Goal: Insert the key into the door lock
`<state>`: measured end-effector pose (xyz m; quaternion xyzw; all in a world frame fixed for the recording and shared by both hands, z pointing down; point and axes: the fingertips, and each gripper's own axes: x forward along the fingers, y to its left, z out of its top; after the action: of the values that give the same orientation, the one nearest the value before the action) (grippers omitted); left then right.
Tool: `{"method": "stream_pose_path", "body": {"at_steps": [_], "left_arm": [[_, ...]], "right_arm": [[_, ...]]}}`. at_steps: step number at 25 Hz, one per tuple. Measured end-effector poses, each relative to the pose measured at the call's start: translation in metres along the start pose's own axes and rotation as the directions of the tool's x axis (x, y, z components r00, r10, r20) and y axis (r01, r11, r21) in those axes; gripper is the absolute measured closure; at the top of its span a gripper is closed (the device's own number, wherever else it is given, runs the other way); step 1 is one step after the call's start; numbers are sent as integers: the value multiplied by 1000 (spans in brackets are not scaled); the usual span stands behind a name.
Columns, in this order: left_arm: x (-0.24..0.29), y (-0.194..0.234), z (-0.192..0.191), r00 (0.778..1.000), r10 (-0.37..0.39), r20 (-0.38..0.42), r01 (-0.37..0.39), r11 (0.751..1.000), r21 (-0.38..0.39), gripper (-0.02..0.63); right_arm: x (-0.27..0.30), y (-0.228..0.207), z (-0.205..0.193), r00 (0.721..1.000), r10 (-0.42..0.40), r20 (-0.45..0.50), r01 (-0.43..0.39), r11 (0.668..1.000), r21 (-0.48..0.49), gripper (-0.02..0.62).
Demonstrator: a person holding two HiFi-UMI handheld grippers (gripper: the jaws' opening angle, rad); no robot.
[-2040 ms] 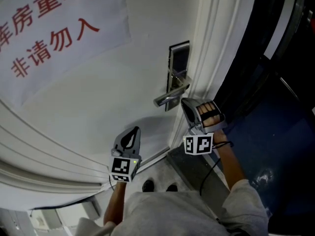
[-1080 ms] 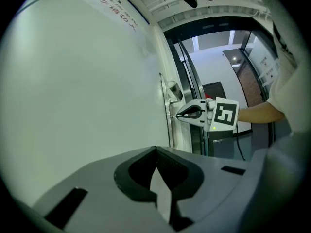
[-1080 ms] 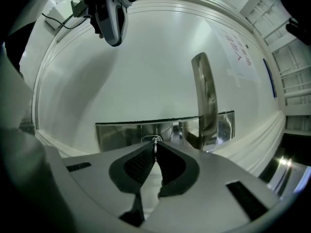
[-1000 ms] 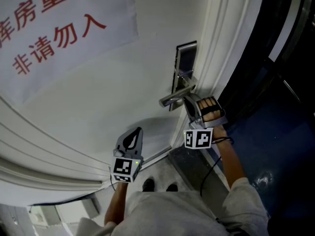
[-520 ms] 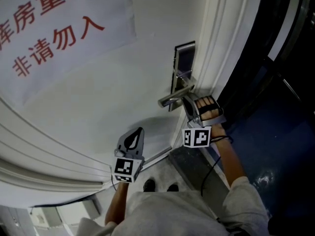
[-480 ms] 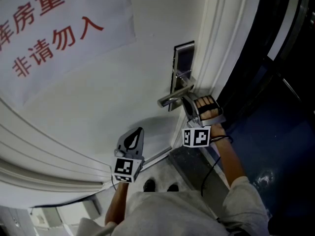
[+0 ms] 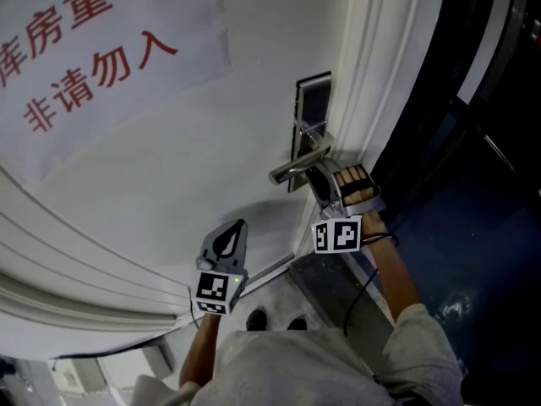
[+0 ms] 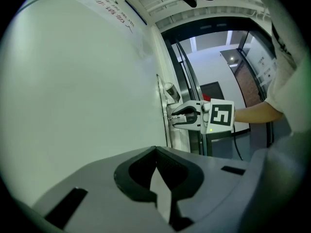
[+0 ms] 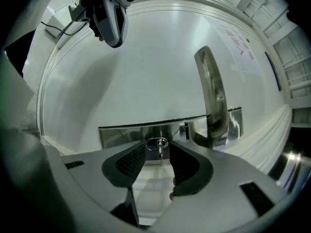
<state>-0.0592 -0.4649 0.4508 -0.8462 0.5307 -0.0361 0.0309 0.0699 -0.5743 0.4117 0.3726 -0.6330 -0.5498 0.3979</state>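
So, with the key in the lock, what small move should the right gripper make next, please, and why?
Probably draw the right gripper straight back from the door. Its jaws have just opened and stand apart, and the key sits in the lock plate between them, untouched, so insertion looks done.

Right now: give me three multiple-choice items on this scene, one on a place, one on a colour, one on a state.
1. Where is the key? A in the lock plate; B in a drawer; C on a wall hook.
2. What colour is the lettering on the sign? A blue; B red; C black.
3. How is the right claw? A shut on the key; B shut, empty; C open.

1 A: the key sticks out of the plate.
2 B: red characters on white paper.
3 C: its jaws have just been opening, and the key stands between them, clear of both pads.
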Motion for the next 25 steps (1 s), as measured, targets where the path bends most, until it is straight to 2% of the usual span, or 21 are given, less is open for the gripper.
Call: {"method": "stream_pose_path", "body": {"at_steps": [5, 8, 11, 13, 17, 19, 22, 25], "left_arm": [[5, -3, 1, 1000, -17, 1, 17, 1000, 4, 589], [11, -8, 1, 999, -33, 1, 33, 999, 3, 589], [16, -14, 1, 999, -54, 2, 54, 999, 4, 589], [19, -18, 1, 998, -68, 1, 68, 998, 4, 589], [27, -25, 0, 996, -94, 1, 94, 996, 7, 589], [30, -28, 0, 994, -106, 2, 106, 994, 7, 589], [35, -32, -1, 993, -122, 2, 122, 993, 3, 589], [41, -38, 0, 990, -140, 4, 140, 990, 1, 589]], "right_arm": [[-11, -1, -9, 1000, 3, -13, -2, 997, 81, 443], [-22, -3, -18, 1000, -2, -30, 7, 987, 162, 443], [-35, -6, -32, 999, -5, -51, 20, 954, 299, 443], [-46, -4, -39, 998, 3, -57, 20, 914, 406, 443], [-66, 6, -55, 997, 14, -74, 33, 795, 606, 444], [-78, 10, -62, 996, 23, -83, 43, 700, 713, 446], [-99, 15, -74, 995, 12, -95, 74, 531, 844, 456], [-120, 23, -90, 990, 5, -144, 129, 417, 900, 474]]}}
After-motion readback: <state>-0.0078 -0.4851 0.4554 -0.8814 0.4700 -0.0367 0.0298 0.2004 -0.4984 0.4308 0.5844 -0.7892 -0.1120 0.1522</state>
